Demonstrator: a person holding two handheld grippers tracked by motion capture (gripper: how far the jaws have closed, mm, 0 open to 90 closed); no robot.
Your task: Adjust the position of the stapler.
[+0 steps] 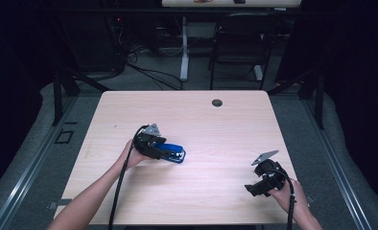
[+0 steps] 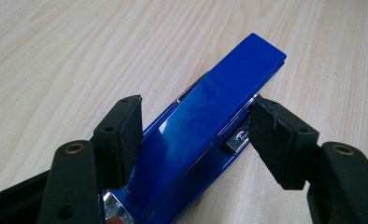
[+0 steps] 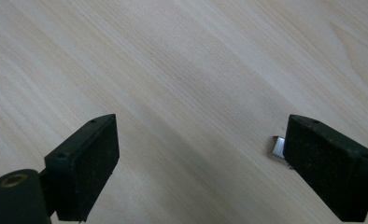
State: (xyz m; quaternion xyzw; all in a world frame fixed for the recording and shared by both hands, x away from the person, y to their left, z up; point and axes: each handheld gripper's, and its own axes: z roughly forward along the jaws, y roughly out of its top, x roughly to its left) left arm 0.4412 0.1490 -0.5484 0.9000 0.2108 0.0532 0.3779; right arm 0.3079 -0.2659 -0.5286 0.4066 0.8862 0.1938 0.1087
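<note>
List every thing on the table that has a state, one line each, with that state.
Blue stapler: closed, lying flat on the table, between the left jaws.
Left hand-held gripper: jaws astride the stapler's sides; whether they press on it, I cannot tell.
Right hand-held gripper: jaws wide open, holding nothing, above bare wood.
Small metal piece: lying on the table beside the right jaw.

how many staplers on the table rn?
1. The blue stapler lies left of the table's centre, between the jaws of the left hand-held gripper. The right hand-held gripper hangs open over bare wood.
</note>
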